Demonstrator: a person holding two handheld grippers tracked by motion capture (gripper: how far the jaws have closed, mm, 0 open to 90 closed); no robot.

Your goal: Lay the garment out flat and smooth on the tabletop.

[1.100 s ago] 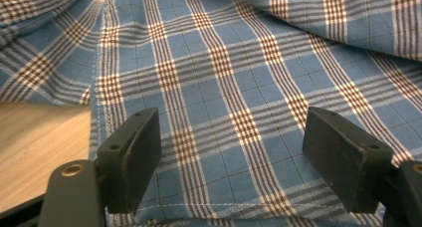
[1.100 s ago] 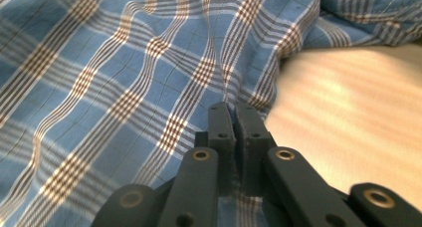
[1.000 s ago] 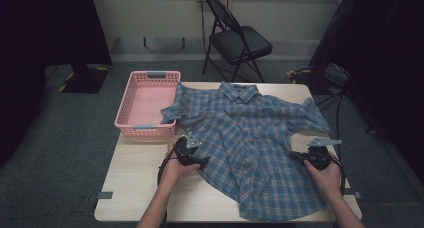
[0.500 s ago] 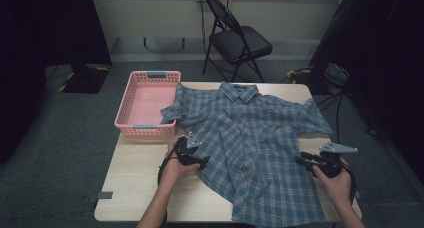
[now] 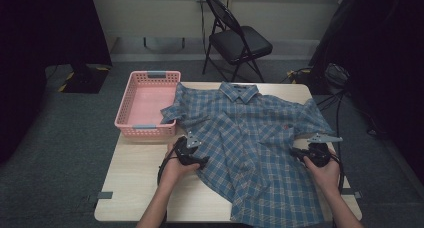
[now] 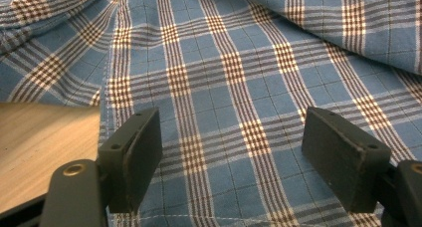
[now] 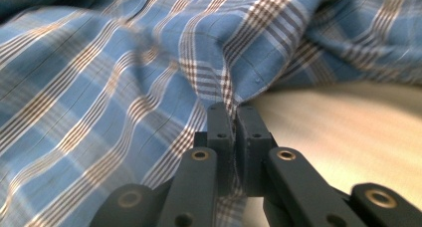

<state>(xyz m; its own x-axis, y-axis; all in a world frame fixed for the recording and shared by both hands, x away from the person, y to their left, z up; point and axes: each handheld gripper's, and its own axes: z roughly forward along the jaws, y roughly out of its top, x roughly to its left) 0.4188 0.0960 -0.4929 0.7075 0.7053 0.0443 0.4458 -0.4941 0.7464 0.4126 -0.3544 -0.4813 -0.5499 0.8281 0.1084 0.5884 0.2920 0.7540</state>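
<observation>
A blue plaid shirt (image 5: 250, 138) lies spread face up on the wooden table (image 5: 140, 188), collar toward the far edge. My left gripper (image 5: 197, 160) rests at the shirt's left hem. Its jaws stand wide open over the flat fabric (image 6: 224, 62), left gripper (image 6: 231, 137) pinching nothing. My right gripper (image 5: 300, 154) is at the shirt's right side below the sleeve. Its jaws have just been closing, and the right gripper (image 7: 234, 112) is now shut on a raised fold of the shirt's edge (image 7: 224, 82).
A pink plastic basket (image 5: 145, 128) stands at the table's far left corner, with the shirt's left sleeve touching its rim. A black folding chair (image 5: 240, 43) is behind the table. Bare tabletop (image 7: 338, 132) lies to the right of the shirt's edge.
My right hand drew out toward the table's near right edge, then came back to the shirt's right edge, where the cloth is now slightly bunched. The left hand has not moved.
</observation>
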